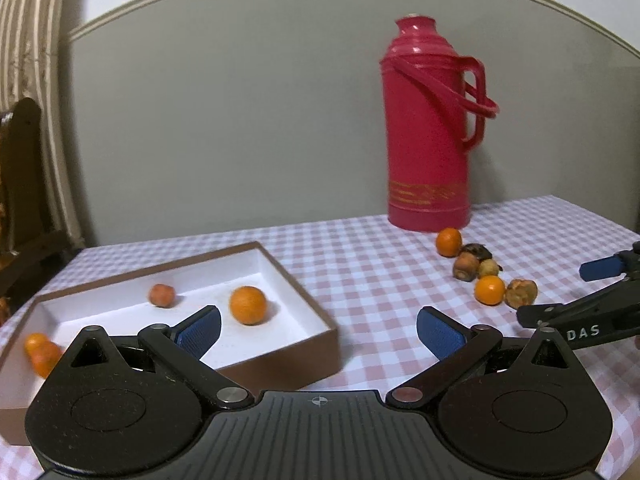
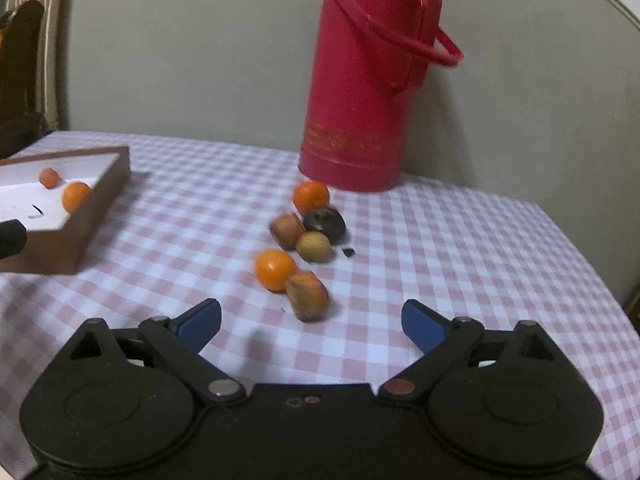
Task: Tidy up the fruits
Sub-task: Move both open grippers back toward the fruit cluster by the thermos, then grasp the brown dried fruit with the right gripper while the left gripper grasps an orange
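Note:
A shallow brown box with a white inside lies on the left of the checked table; it holds an orange, a small reddish fruit and more orange fruit in its near-left corner. My left gripper hovers open over the box's right corner, nothing between its blue pads. A loose cluster of fruit lies before the flask: two oranges, brownish fruits, a yellowish one and a dark one. My right gripper stands open just short of the nearest brownish fruit.
A tall red thermos flask stands behind the cluster near the grey wall. A dark wooden chair is past the table's left edge. The right gripper shows at the right rim of the left wrist view.

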Demonstrator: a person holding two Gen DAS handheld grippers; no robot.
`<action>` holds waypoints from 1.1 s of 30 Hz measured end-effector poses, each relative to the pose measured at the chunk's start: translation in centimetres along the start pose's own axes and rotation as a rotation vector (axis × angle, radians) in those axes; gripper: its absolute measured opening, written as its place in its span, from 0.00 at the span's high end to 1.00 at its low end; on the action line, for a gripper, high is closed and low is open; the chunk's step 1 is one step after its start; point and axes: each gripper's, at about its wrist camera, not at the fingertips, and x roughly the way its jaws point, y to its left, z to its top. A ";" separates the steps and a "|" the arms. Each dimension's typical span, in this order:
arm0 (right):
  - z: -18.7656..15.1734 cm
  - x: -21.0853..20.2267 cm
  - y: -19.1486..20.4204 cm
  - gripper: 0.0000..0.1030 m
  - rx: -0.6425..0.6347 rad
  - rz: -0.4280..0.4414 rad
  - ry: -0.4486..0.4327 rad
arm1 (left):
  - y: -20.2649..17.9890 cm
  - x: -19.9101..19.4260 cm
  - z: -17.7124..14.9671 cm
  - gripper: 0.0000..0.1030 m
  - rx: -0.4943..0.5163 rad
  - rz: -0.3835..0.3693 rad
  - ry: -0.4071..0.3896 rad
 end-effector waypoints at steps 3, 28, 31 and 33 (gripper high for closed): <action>0.0 1.0 -0.4 0.13 0.000 -0.011 0.015 | -1.0 1.0 0.1 0.00 -0.007 -0.022 0.010; -0.4 4.7 -8.4 0.65 0.093 0.014 0.077 | -13.6 10.5 2.4 0.25 0.143 -0.223 0.157; -0.5 4.6 -8.8 0.68 0.100 0.024 0.077 | -14.3 11.1 2.2 0.36 0.151 -0.238 0.179; -0.5 4.6 -8.8 0.71 0.096 0.029 0.073 | -14.5 11.2 2.2 0.38 0.150 -0.236 0.181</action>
